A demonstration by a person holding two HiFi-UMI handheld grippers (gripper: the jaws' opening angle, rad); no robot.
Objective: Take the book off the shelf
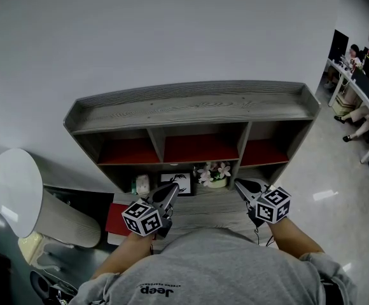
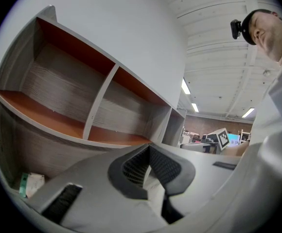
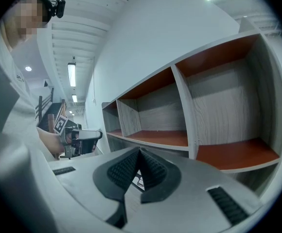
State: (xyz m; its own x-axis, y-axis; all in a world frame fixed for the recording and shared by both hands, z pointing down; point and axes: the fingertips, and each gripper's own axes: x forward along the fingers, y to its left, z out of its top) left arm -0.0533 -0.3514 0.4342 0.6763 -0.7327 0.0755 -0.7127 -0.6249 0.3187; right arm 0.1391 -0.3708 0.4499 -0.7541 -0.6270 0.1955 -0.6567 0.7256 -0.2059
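Evidently both grippers are in a waiting pose. The left gripper (image 1: 172, 190) and the right gripper (image 1: 240, 185) hover side by side over the desk (image 1: 203, 211), aimed at the shelf (image 1: 191, 103), each with its jaws pressed together on nothing. All three red-floored compartments (image 1: 200, 148) stand empty, so nothing is up there to take. What I judge to be the book (image 1: 116, 220) lies flat at the desk's left end, just beside the left gripper's cube. It is thin and red-covered, its near edge is hidden, and no title is legible.

Matt wood-grain shelf (image 1: 191, 107), smooth glossy floor (image 1: 318, 170).
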